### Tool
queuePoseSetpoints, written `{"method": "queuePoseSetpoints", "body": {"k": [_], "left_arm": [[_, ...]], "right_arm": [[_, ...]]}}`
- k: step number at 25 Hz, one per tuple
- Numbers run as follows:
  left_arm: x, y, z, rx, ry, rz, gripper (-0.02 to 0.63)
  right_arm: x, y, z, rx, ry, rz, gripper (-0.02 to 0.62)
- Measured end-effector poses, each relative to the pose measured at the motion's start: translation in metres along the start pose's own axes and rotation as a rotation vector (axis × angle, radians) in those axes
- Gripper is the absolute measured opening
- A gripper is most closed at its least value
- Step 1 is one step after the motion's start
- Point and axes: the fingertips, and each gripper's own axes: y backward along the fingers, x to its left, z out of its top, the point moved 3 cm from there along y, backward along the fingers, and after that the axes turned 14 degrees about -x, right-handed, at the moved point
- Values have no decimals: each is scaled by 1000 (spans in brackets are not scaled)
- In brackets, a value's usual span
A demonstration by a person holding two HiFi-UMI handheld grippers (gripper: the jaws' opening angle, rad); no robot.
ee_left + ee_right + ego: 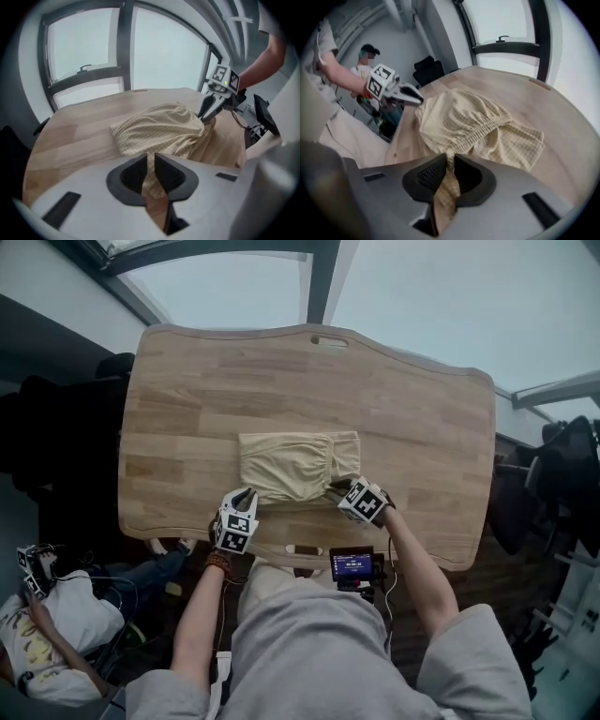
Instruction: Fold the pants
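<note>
The wooden worktop is bare apart from the pants. They lie as a compact, already doubled bundle toward its near edge, roughly midway between the left and right corners. That keeps the cloth within easy reach of both arms and leaves free wood beyond it for the fold to travel over.

The pants are pale yellow with a fine check. The gathered elastic waistband lies on the upper layer, and a flatter part of the lower layer sticks out toward the right edge, so the stack is not yet squared.

The left gripper is clamped on a thin strip of the fabric at the bundle's near left corner. The right gripper is likewise closed on a pinch of cloth at the near right corner. Both point steeply down at the near hem.

Holding the two corners at once probably keeps that edge taut and level, so it can be carried over as one straight line without bunching.
</note>
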Motion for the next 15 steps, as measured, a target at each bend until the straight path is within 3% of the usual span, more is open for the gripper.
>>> {"method": "queuePoseSetpoints", "body": {"k": [3, 5, 7, 9, 11, 12, 15], "left_arm": [[-5, -3, -9, 28, -43, -31, 49], [-11, -5, -17, 68, -81, -73, 48], [-22, -4, -27, 110, -125, -144, 49], [-27, 0, -26, 106, -140, -189, 49], [-23, 8, -11, 50, -121, -197, 49], [-20, 12, 1, 14, -116, -191, 49], [-12, 8, 32, -53, -148, -161, 49]], "right_arm": [[18, 28, 17, -154, -252, 149, 46], [14, 44, 3, -151, -302, 141, 48], [-8, 52, -35, -10, -210, 5, 60], [-20, 59, -51, 45, -116, -53, 36], [-21, 68, -26, -66, -81, -36, 105], [-21, 69, -3, -138, -52, -41, 106], [-22, 45, 60, -244, 184, -130, 120]]}}
